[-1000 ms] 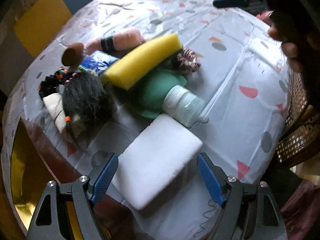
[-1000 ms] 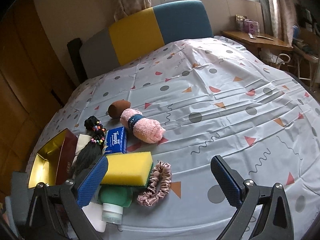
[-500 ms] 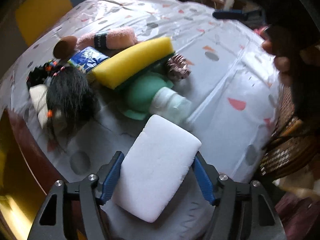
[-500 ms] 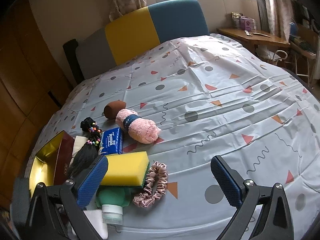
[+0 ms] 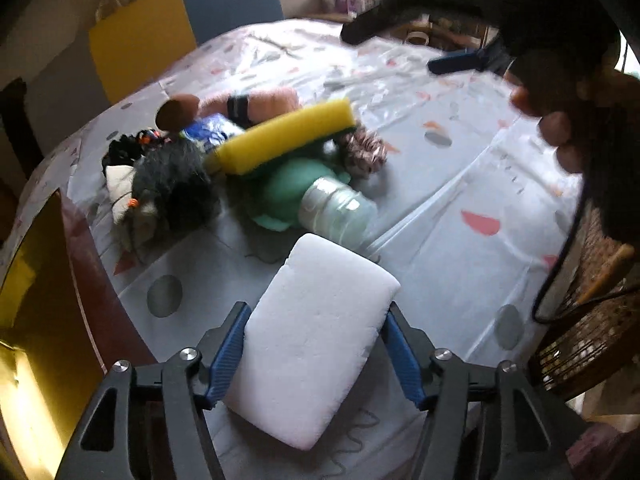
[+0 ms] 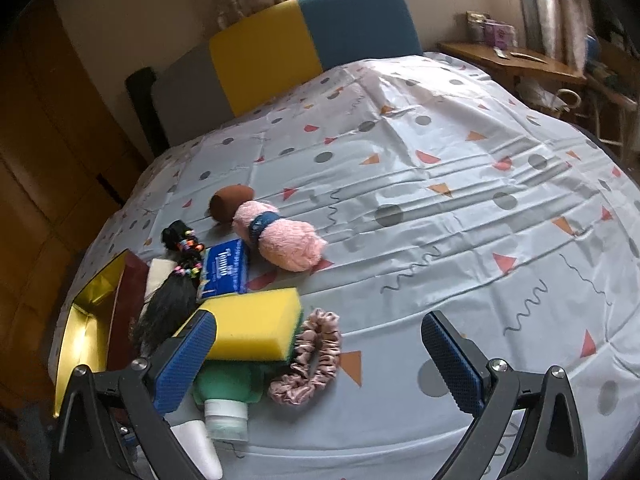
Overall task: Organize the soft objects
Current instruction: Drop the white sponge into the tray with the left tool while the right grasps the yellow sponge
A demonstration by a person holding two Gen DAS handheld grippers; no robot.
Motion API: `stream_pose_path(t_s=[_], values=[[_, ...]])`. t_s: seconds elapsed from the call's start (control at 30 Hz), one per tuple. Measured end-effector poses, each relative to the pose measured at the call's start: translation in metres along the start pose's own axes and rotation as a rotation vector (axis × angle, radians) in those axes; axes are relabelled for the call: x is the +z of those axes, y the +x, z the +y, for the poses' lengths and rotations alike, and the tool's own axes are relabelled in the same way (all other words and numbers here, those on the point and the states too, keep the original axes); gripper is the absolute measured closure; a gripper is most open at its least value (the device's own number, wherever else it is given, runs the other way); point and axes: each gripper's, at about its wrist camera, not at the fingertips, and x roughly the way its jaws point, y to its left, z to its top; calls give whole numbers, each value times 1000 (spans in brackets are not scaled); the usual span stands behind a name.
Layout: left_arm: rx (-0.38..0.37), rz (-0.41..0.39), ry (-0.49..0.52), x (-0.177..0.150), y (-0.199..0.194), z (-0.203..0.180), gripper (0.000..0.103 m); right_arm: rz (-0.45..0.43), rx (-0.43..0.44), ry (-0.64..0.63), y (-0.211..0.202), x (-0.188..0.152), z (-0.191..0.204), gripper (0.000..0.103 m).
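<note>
A white sponge [image 5: 316, 360] lies between the blue pads of my left gripper [image 5: 315, 314]. The jaws are closing, and both pads touch its long sides. Just beyond it a green bottle [image 5: 288, 192] lies on its side under a yellow sponge [image 5: 284, 138], with a pink scrunchie [image 5: 364, 152] beside them. My right gripper [image 6: 316, 320] hangs open over the tablecloth, nothing between its fingers. The yellow sponge [image 6: 252, 328] and the scrunchie [image 6: 312, 360] sit just past its left finger. A corner of the white sponge [image 6: 198, 444] shows at the bottom left.
A rolled pink towel [image 6: 284, 240], a blue tissue pack [image 6: 226, 268], a black hairpiece [image 6: 168, 304] and a brown round thing [image 6: 230, 200] crowd the left. A gold-lined box [image 6: 86, 332] stands at the table's left edge. A person's hand [image 5: 560, 120] and a wicker chair [image 5: 592, 340] are to the right.
My left gripper moved forward around the white sponge, and its jaws narrowed until the pads met the sponge's sides. Its view also rolled. The right gripper stayed put.
</note>
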Motion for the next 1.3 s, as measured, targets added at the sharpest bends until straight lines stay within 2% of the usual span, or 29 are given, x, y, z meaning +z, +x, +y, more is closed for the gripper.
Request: stream_pose_path(t_s=[0.1,0.23,0.3,0.43,0.6,0.67,0.73,0.77,0.87,1.0,1.17,1.3], values=[[-15,-38,-43,6,-7,3,37,33,55,-76,4,-4,18,0],[-41,-77,-92,4,-26,11,37,87,85,-267,13,-10,53,0],[-50,-102,-108,5,-32,12,37,106,57,-388,19,-10,69,0],[-74,-162,-166,6,-52,21,36,208,9,-611,46,-9,95,0],[-85,-224,-228,2,-80,32,36,294,-51,-757,74,-15,110,1],[-84,-237,-257,-1,-86,39,36,312,-63,-764,86,-14,112,10],[-78,-247,-289,-3,-91,47,36,301,-28,-715,88,-10,110,44],[-78,-252,-309,-5,-93,52,36,288,-43,-706,88,-9,110,49],[-75,-265,-389,-11,-101,73,36,266,-33,-680,89,-11,106,50],[-57,-258,-590,-23,-107,126,36,238,-11,-651,86,-15,104,50],[61,-203,-782,-40,-97,193,36,191,37,-602,86,-13,94,48],[143,-139,-874,-43,-83,235,36,202,72,-574,84,-6,89,32]])
